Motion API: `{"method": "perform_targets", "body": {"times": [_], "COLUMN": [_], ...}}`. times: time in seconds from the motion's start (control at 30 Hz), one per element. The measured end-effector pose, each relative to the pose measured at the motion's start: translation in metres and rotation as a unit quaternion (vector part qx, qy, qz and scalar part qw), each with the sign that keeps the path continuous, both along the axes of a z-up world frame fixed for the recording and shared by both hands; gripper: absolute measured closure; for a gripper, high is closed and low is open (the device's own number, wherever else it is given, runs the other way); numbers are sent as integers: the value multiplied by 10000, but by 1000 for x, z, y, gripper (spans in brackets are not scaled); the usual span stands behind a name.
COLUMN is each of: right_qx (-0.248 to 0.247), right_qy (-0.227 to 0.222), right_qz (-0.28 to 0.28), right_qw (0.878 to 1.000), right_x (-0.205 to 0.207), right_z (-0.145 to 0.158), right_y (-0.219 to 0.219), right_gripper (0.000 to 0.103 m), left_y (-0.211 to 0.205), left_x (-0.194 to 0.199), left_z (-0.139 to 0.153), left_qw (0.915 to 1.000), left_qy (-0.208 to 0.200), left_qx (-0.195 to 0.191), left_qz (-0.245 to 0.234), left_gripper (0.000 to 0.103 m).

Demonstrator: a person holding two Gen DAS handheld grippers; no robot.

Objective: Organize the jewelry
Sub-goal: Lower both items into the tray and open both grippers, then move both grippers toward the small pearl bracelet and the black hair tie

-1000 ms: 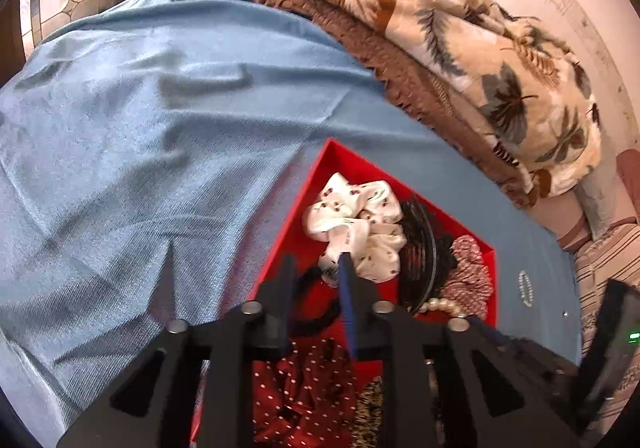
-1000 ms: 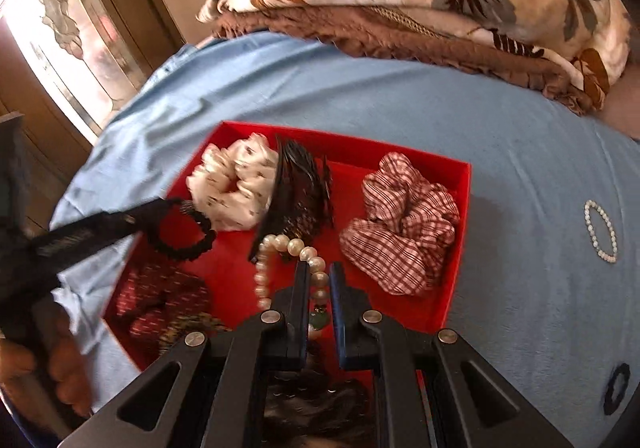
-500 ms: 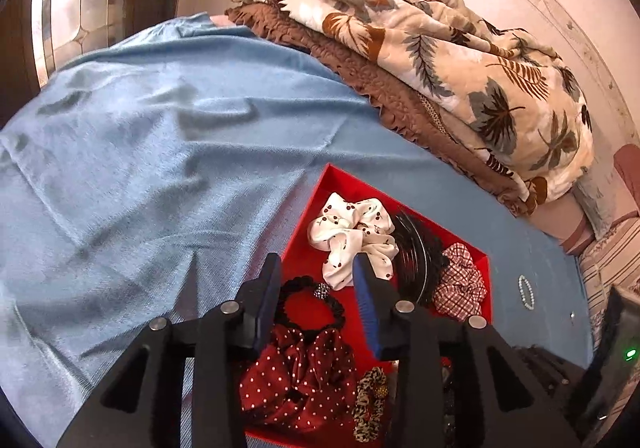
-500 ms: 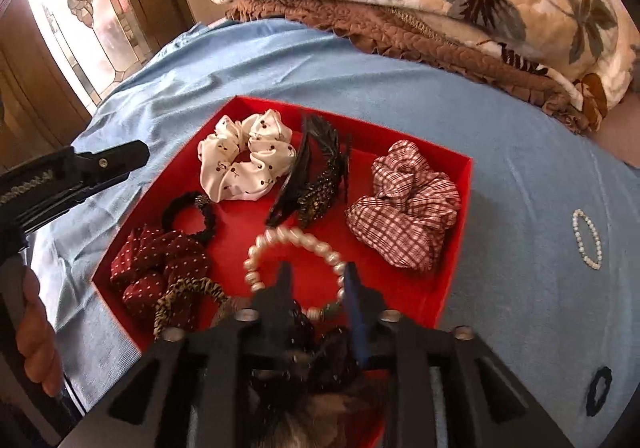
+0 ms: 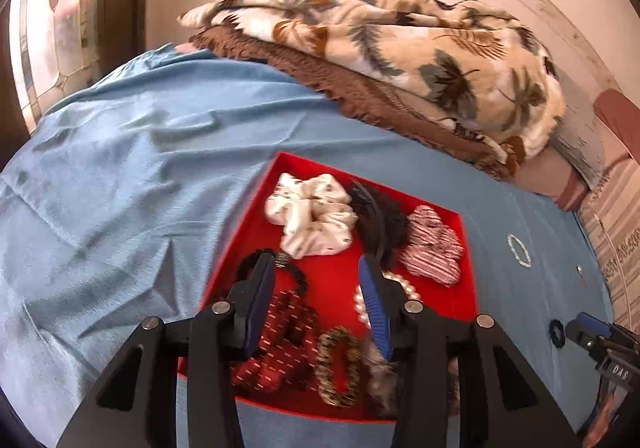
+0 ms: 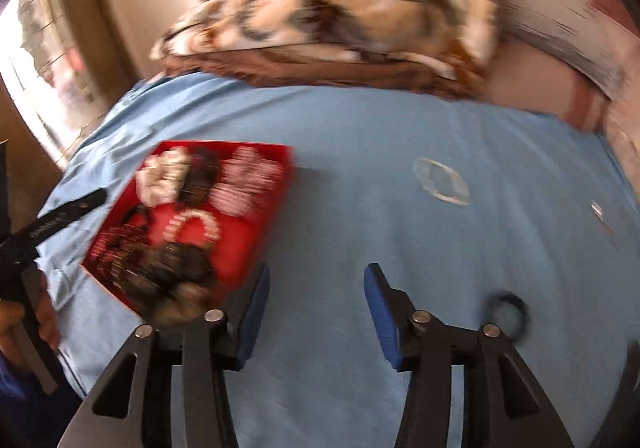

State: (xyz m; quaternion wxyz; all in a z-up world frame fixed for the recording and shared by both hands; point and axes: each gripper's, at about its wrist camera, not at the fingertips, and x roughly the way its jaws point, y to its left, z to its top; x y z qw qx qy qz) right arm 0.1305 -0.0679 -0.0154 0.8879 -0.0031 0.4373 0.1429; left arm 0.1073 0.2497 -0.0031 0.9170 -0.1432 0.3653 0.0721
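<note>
A red tray (image 5: 466,276) on the blue bedsheet holds a white scrunchie (image 5: 312,214), a black hair clip (image 5: 380,222), a plaid scrunchie (image 5: 434,246), a black hair tie (image 5: 294,274), a pearl bracelet (image 5: 362,308), a red dotted scrunchie (image 5: 286,348) and a leopard scrunchie (image 5: 338,366). My left gripper (image 5: 316,268) is open and empty above the tray. My right gripper (image 6: 316,274) is open and empty over bare sheet right of the tray (image 6: 276,200). A small pearl bracelet (image 6: 440,182) and a black ring-shaped tie (image 6: 510,308) lie on the sheet.
A folded leaf-print blanket (image 5: 400,44) on a brown one lies at the back of the bed. A window (image 5: 56,32) is at the far left. A small metal piece (image 6: 598,210) lies at the sheet's right side. The right view is motion-blurred.
My left gripper let go of the black hair tie in the tray, opened and pulled back. My right gripper released the pearl bracelet in the tray, opened wide and swung right over the sheet.
</note>
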Motion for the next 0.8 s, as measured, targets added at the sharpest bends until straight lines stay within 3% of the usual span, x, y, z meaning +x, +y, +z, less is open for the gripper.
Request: {"method": "perform_targets", "body": {"times": [0.13,0.33,0.6,0.8], "right_qx": [-123,-171,180,346], "right_qy": [76,58,-11,-155], "right_qz": [-561,-1050,-1020,-896], "right_qw": [9983,9943,9946,9953], "right_x": [-13,-23,-18,-7], "right_z": [-9,-20,-43,-57], "right_y": [-65,-139,-160,-161], "right_gripper": [46,45,44,44], "left_y": [-22,-58,-140,-205], "left_x": [-13,-25,-11,32], "left_z": [1,2,31,30], "left_qw": [9995,9983,9929,9885], "left_qy": [-147,76,128,383], "left_qx": [104,54,80,270], "left_qz": [-247,-567,-1179,-1439], "left_gripper": [60,60,60,58]}}
